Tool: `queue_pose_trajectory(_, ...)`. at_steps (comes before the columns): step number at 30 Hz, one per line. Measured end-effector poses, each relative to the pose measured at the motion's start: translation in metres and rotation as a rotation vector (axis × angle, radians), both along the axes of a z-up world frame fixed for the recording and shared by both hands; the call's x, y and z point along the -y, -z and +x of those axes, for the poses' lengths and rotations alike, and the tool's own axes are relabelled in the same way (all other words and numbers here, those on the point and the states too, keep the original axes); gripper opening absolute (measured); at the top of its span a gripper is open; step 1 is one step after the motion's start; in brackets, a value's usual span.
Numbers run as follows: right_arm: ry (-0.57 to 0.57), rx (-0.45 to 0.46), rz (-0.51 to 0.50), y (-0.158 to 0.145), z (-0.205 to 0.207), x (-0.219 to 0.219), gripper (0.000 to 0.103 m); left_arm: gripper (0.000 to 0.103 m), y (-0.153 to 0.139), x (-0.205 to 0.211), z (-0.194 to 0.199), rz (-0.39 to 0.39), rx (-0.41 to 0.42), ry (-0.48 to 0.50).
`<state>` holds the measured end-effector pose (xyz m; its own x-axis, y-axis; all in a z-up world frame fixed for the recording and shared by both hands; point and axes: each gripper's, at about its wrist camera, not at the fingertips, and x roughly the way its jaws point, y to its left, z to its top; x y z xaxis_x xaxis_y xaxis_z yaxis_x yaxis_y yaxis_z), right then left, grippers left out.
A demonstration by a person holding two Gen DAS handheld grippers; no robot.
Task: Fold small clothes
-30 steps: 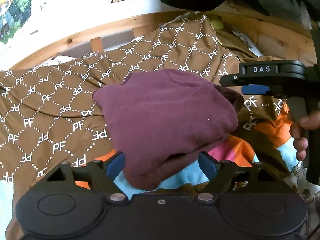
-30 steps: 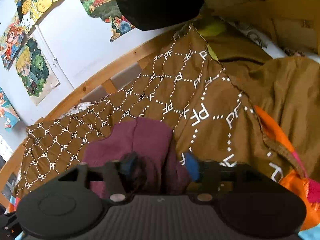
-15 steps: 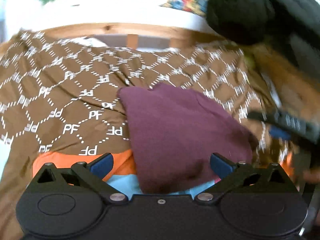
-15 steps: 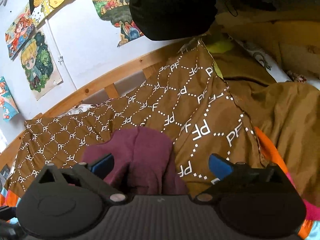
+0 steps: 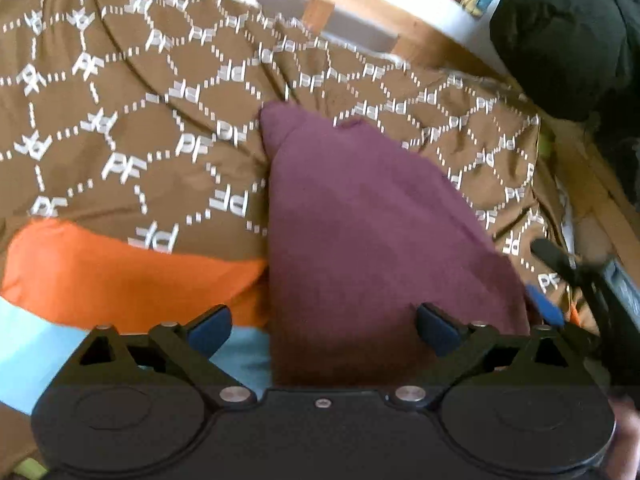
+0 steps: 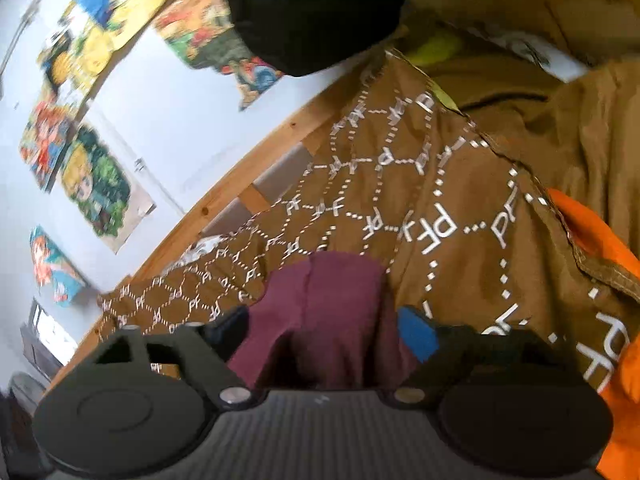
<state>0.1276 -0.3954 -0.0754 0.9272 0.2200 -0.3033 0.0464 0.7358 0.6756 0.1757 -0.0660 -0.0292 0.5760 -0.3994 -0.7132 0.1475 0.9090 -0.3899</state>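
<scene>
A folded maroon garment (image 5: 372, 232) lies on a brown patterned bedcover (image 5: 132, 120). My left gripper (image 5: 324, 330) is open, its blue pads on either side of the garment's near edge. In the right wrist view the same maroon garment (image 6: 324, 312) sits between the pads of my right gripper (image 6: 324, 330), which is open around the cloth's right end. The right gripper also shows at the right edge of the left wrist view (image 5: 548, 308).
A wooden bed rail (image 5: 420, 40) and a white wall with posters (image 6: 96, 176) run behind the bed. A black bundle (image 6: 312, 8) hangs at the top. Orange and light-blue fabric (image 5: 120, 276) lies under the bedcover near me. More brown cloth (image 6: 580, 120) is heaped at the right.
The right gripper opened wide half a second ago and has narrowed around the garment's end. The left gripper opened and swung left, so the garment now sits right of centre.
</scene>
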Motion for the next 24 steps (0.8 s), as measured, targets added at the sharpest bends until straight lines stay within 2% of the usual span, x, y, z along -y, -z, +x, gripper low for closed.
queue_pose_trajectory(1,-0.007,-0.012,0.012,0.002,0.007,0.004,0.07,0.094,0.002,-0.002,-0.001,-0.002,-0.003,0.001)
queue_pose_trajectory(2,-0.01,-0.027,0.009,0.003,0.015,0.005,0.059,0.093,0.004,-0.004,-0.003,-0.004,-0.004,0.003)
queue_pose_trajectory(3,-0.016,-0.043,-0.012,0.004,0.023,0.005,0.045,0.09,0.006,-0.005,-0.004,-0.006,-0.004,0.007)
queue_pose_trajectory(4,-0.028,-0.052,-0.042,0.005,0.03,0.003,0.036,0.085,0.006,-0.006,-0.006,-0.01,-0.003,0.013)
queue_pose_trajectory(5,-0.046,-0.051,-0.071,0.007,0.037,0.001,0.018,0.076,0.006,-0.007,-0.007,-0.018,-0.001,0.022)
queue_pose_trajectory(7,-0.103,0.005,-0.101,0.008,0.045,-0.002,0.008,0.067,0.002,-0.005,-0.012,-0.022,0.013,0.043)
queue_pose_trajectory(9,-0.152,0.083,-0.143,0.001,0.049,-0.004,0.007,0.066,0.0,0.001,-0.017,0.013,0.033,0.049)
queue_pose_trajectory(11,-0.147,0.112,-0.204,-0.007,0.049,-0.005,0.006,0.065,0.0,0.005,-0.022,0.04,0.047,0.058)
queue_pose_trajectory(16,-0.079,-0.016,-0.167,0.013,0.058,0.024,0.006,0.066,0.002,0.002,-0.023,0.017,0.036,0.028)
queue_pose_trajectory(19,-0.055,-0.022,-0.106,0.021,0.056,0.044,0.006,0.069,0.002,0.003,-0.023,0.02,0.041,0.021)
queue_pose_trajectory(20,-0.053,-0.019,-0.09,0.021,0.055,0.05,0.006,0.072,0.002,0.002,-0.023,0.015,0.037,0.014)
queue_pose_trajectory(22,-0.048,-0.008,-0.045,0.02,0.052,0.059,0.011,0.078,0.001,-0.001,-0.019,-0.005,0.019,-0.005)
queue_pose_trajectory(23,-0.053,0.001,-0.021,0.02,0.05,0.062,0.016,0.081,0.0,-0.003,-0.017,-0.023,0.013,-0.013)
queue_pose_trajectory(24,-0.063,0.005,-0.003,0.02,0.05,0.064,0.034,0.082,0.0,-0.005,-0.016,-0.041,0.01,-0.018)
